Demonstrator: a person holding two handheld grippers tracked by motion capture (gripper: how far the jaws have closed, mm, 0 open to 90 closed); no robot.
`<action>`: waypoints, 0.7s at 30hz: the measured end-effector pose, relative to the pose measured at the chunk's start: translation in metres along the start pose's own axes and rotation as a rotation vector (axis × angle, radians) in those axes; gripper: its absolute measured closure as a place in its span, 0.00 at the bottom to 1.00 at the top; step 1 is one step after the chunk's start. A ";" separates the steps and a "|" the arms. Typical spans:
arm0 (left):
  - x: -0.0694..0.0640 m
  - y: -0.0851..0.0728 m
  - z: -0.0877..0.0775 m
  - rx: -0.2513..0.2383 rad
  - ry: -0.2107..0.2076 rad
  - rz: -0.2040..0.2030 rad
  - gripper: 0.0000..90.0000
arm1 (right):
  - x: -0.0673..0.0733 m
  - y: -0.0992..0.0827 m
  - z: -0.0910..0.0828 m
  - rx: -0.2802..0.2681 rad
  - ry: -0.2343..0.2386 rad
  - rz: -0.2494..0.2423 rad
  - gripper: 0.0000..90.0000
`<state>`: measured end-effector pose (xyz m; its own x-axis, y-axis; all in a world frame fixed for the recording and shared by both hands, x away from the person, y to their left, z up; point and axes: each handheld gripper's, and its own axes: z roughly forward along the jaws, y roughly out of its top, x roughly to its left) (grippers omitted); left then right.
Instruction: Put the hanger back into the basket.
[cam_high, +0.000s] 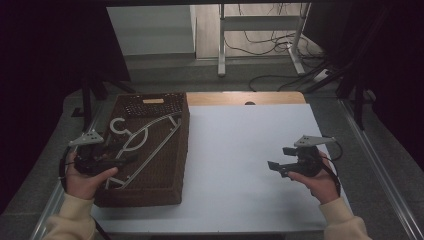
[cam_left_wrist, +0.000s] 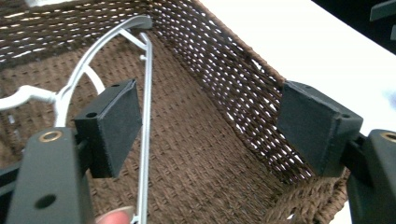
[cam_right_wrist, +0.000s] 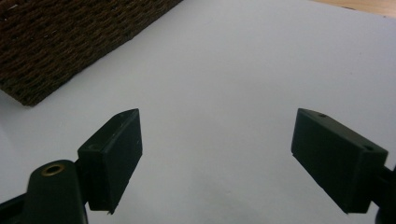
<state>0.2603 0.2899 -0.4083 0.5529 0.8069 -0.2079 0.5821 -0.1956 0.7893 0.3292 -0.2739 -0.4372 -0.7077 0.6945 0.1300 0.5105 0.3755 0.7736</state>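
The basket (cam_high: 165, 165) is brown woven cord or wicker, rough and matt, with light showing through gaps in its walls. The hanger (cam_left_wrist: 145, 140) inside it looks like pale painted metal, smooth with a slight sheen. The tabletop (cam_high: 250, 160) is smooth, matt and white, with bare wood (cam_high: 280, 98) along its far edge. The gripper pads (cam_left_wrist: 310, 126) are matt black, like foam or rubber.

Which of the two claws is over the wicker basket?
The left claw: it hangs open above the brown basket and the white hanger, while the right claw sits over the bare white tabletop.
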 end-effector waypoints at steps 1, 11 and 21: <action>-0.003 0.000 0.002 0.005 0.001 0.008 0.24 | 0.000 -0.001 -0.002 -0.003 -0.002 -0.003 0.18; -0.026 -0.010 0.023 0.029 -0.048 0.065 0.22 | 0.008 -0.001 -0.016 -0.054 -0.033 -0.021 0.18; -0.028 -0.011 0.033 0.056 -0.061 0.070 0.21 | 0.006 -0.006 -0.016 -0.059 -0.054 -0.027 0.19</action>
<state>0.2584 0.2511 -0.4303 0.6280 0.7549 -0.1893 0.5720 -0.2827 0.7700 0.3138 -0.2817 -0.4315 -0.6925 0.7174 0.0759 0.4606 0.3587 0.8119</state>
